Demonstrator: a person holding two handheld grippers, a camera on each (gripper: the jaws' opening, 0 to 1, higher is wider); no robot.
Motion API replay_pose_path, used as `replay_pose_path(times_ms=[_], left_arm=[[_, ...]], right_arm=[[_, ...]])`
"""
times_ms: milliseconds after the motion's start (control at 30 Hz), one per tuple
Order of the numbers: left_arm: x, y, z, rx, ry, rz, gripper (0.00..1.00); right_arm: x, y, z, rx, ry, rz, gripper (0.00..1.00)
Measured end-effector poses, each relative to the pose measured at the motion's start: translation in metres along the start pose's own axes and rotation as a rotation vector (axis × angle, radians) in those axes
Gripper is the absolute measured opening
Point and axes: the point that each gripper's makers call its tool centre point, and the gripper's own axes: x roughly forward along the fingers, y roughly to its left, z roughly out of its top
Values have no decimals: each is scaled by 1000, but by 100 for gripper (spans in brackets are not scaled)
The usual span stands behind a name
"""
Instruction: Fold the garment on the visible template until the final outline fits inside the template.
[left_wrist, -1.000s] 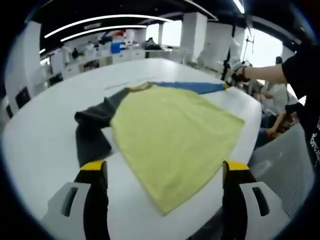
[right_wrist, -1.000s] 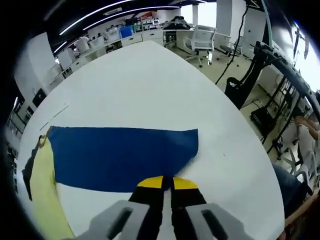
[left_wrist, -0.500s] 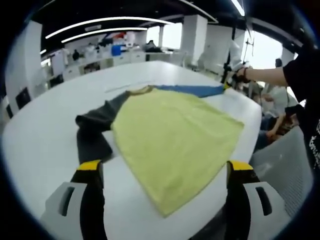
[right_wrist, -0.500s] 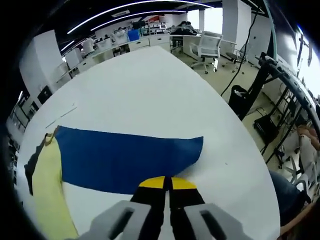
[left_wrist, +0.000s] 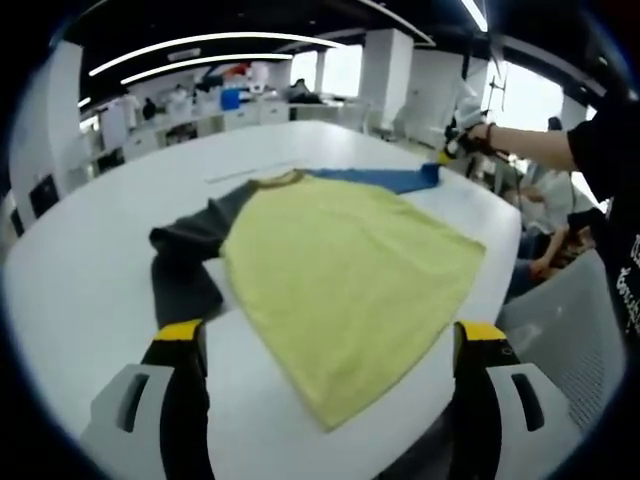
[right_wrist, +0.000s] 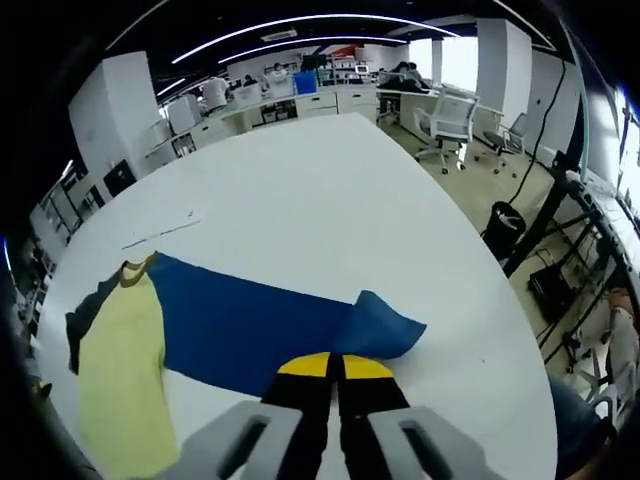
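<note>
— Open-plan office behind, ceiling light strips, and a big white desk (left_wrist: 90, 270) up front. Where's the garment?

— Spread across that desk: the garment (left_wrist: 340, 280) shows its yellow body at the centre of the left gripper view, a dark grey sleeve (left_wrist: 185, 255) out at 9 o'clock, a blue sleeve (left_wrist: 385, 178) running away toward 1 o'clock.

— And the left gripper?

— The left gripper (left_wrist: 330, 345) hangs at 6 o'clock with its yellow-tipped fingers (left_wrist: 182, 332) spread wide, one either side of the near hem, gripping nothing.

— The right one?

— In its own view the right gripper (right_wrist: 325, 367) has its fingers (right_wrist: 303, 366) pressed together at the cuff edge of the blue sleeve (right_wrist: 270, 325), pinching it; the cuff end curls up off the desk (right_wrist: 300, 190) just beyond the tips. The yellow body (right_wrist: 125, 370) lies at 8 o'clock there.

— Anyone in view?

— A person's arm in a dark sleeve (left_wrist: 590, 140) reaches in from 2 o'clock in the left gripper view, holding the right gripper (left_wrist: 455, 143) at the blue sleeve's far end. White office chairs (right_wrist: 455, 115) stand past the desk's far edge.
</note>
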Motion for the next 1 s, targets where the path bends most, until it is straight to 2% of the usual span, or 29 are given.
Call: replay_pose_path(times_ms=[400, 700, 1000], left_arm=[[-2, 4, 1, -6, -6, 16, 99], [-1, 0, -1, -4, 3, 12, 99], [0, -1, -4, 12, 12, 16, 99]], right_arm=[[5, 45, 17, -110, -21, 91, 0], [1, 97, 24, -181, -47, 172, 0], [-2, 136, 25, -219, -60, 212, 0]])
